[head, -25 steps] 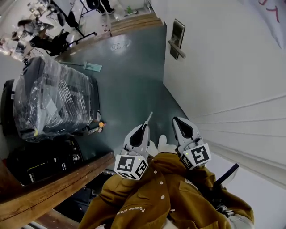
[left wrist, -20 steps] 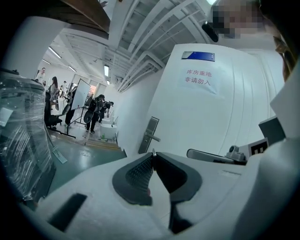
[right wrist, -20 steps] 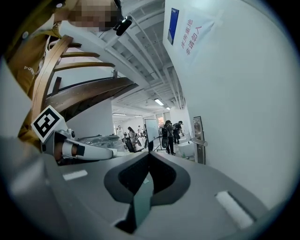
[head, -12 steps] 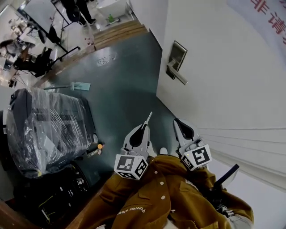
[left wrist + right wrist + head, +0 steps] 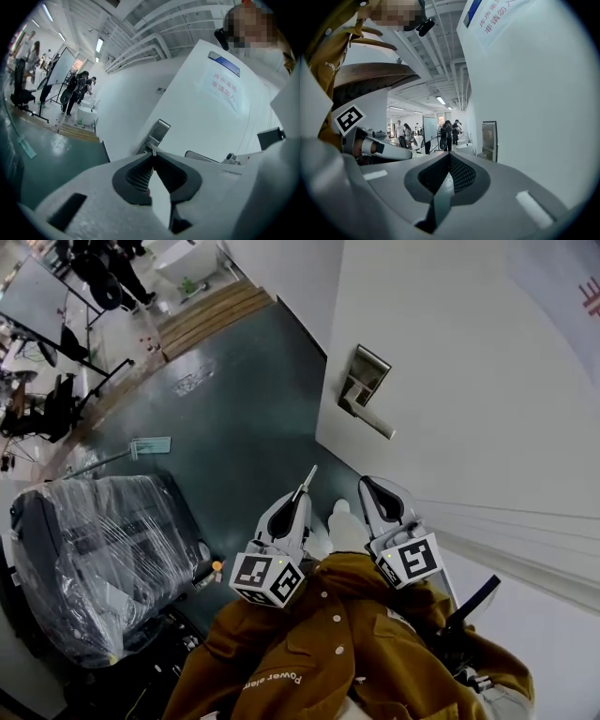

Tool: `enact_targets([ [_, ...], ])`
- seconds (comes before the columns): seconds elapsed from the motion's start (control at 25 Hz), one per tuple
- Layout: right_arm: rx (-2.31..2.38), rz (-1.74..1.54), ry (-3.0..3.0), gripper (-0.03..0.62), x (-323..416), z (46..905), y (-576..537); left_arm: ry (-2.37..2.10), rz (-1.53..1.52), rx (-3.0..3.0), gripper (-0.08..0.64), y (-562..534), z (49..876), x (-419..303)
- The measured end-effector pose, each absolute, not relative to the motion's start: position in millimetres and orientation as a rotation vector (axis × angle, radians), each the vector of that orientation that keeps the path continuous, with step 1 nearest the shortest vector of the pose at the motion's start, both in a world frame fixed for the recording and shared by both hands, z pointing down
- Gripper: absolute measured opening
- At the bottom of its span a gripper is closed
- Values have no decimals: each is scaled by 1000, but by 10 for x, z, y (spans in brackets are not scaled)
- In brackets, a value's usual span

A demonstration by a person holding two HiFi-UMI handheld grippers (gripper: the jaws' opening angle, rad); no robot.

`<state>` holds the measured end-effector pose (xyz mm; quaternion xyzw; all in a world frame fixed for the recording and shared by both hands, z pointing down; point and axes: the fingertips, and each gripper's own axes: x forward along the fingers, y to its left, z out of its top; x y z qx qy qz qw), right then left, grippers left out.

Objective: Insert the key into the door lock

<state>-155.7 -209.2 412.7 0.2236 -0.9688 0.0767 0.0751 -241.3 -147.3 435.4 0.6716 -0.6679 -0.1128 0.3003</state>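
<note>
1. Brown jacket sleeves point(image 5: 319, 652) are nearest the camera, well below the door lock point(image 5: 360, 382) in the head view.
2. Left tool point(image 5: 302, 495): jaws clamped on the key point(image 5: 309, 477). The key's thin metal tip sticks out past the jaw tips and aims up toward the door lock. It is well apart from the lock, no contact.
3. In the left gripper view, the left tool point(image 5: 153, 157) shows the key tip point(image 5: 153, 151) sitting just under the door lock point(image 5: 158, 135) in line of sight.
4. Right tool point(image 5: 367, 486): jaws together, nothing between them. It sits below the door lock, apart from it and beside the left tool. In the right gripper view, the door lock point(image 5: 489, 138) is right of the right tool's point(image 5: 449, 157) jaw tips.
5. The door lock is a metal plate with a lever handle point(image 5: 371, 417), mounted on a white door point(image 5: 469, 362).
6. A dark green floor point(image 5: 244, 418) lies left of the door lock. A plastic-wrapped black case point(image 5: 94, 549) stands on it, far left of and below the lock.
7. Wooden steps point(image 5: 202, 315) are beyond the door lock, up-left. People point(image 5: 103, 268) stand past them.
</note>
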Motion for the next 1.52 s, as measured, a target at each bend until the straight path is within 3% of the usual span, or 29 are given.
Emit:
enact_targets([
  [0.56,756,243,-2889,6,-1466,4186,-2354,-1127,-960,1312,28,-2523,5219,-2501],
  [0.92,891,269,-2853,6,-1204,4253,-2525,-1006,-1022,1290,28,-3201,5558,-2504],
  [1.52,905,288,-2861,6,-1143,4215,-2585,-965,-1082,1230,28,-3406,5636,-2490],
])
